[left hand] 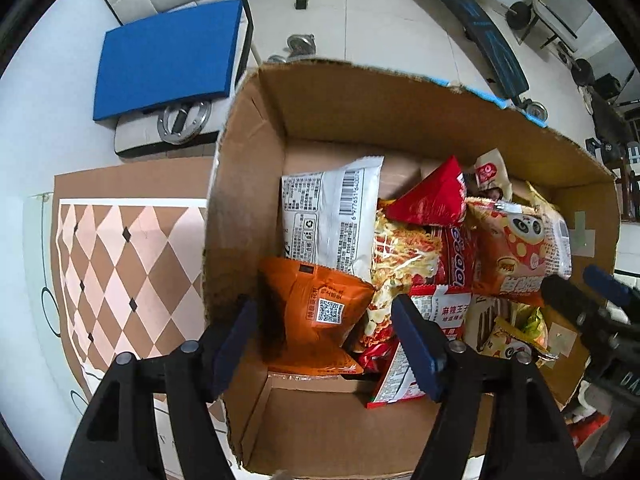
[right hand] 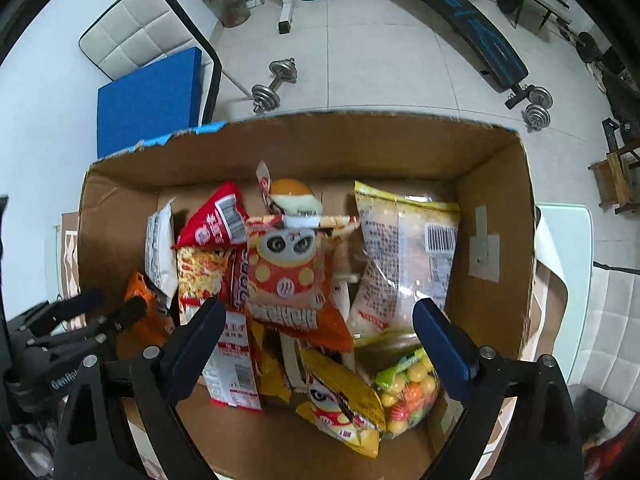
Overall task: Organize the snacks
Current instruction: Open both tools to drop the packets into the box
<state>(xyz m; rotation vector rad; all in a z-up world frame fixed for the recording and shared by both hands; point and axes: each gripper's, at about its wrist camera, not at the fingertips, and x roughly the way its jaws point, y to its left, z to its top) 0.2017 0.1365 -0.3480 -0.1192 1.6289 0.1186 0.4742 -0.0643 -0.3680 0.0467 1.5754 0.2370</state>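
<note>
Brown box: the cardboard box (left hand: 256, 184) is stiff and open on top, and it sits just in front of both grippers.
Snacks: many crinkly packets lie in a messy heap inside the box.
Orange bag (left hand: 320, 316): shiny and puffy, right between the left gripper (left hand: 324, 340) fingers, not pinched.
Candy bag (right hand: 408, 392): clear and full of little round balls, between the right gripper (right hand: 320, 344) fingers.
Grippers: both are spread apart and hold nothing.
Progress: it looks like the snacks are in the box, but tidying is left.
</note>
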